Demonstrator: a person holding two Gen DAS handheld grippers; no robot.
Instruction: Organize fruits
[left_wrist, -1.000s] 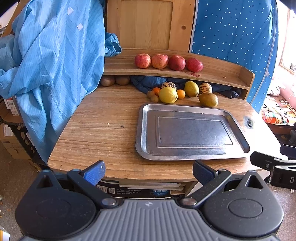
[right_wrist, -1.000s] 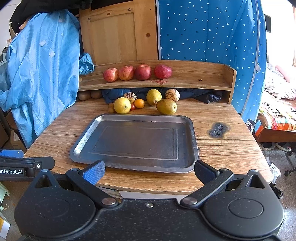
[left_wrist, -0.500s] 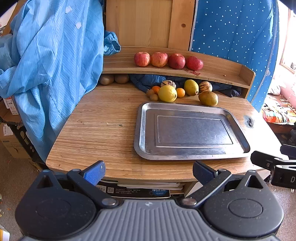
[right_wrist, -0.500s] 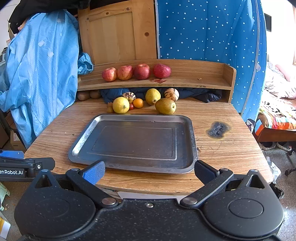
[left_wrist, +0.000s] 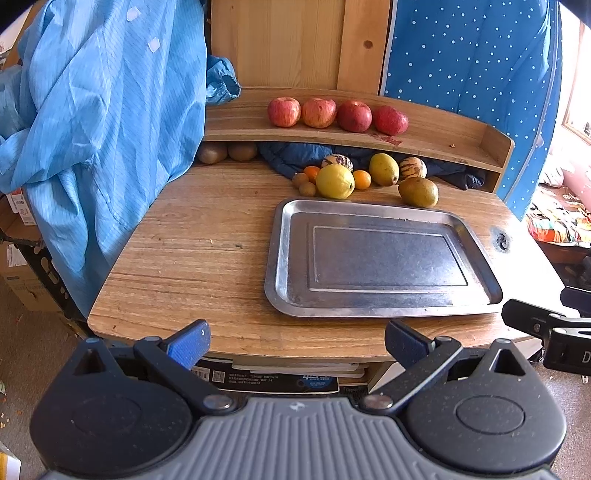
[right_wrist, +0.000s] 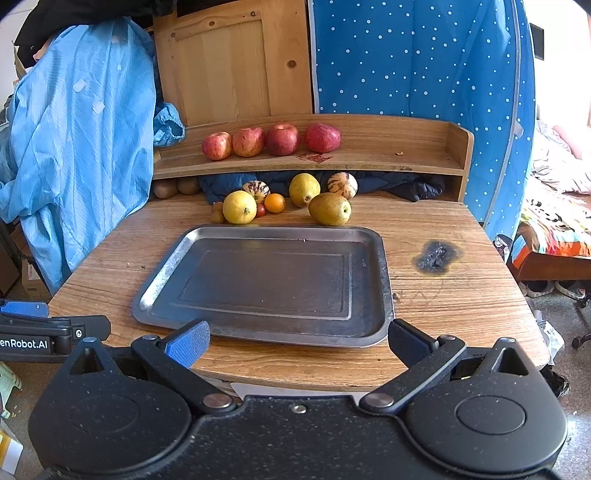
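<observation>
While I am holding my left gripper (left_wrist: 297, 341) and right gripper (right_wrist: 299, 341) at the near edge of the rectangular metal tray (right_wrist: 380, 258), both pairs of fingers are standing wide apart and empty; lemon, pears and small fruits (right_wrist: 239, 207) are sitting just behind the tray, four red apples (right_wrist: 282, 139) resting on the wooden shelf (right_wrist: 388, 147) beyond.

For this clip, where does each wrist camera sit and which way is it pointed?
Left wrist: on the left gripper, held off the table's near-left edge, facing the empty metal tray and shelf of apples; its open fingers show, with the other gripper at right.
Right wrist: on the right gripper, at the near edge, facing the tray squarely; its open fingers show, with the left gripper at left.
Shared: tray, apples, the fruit cluster behind the tray, blue coat.
</observation>
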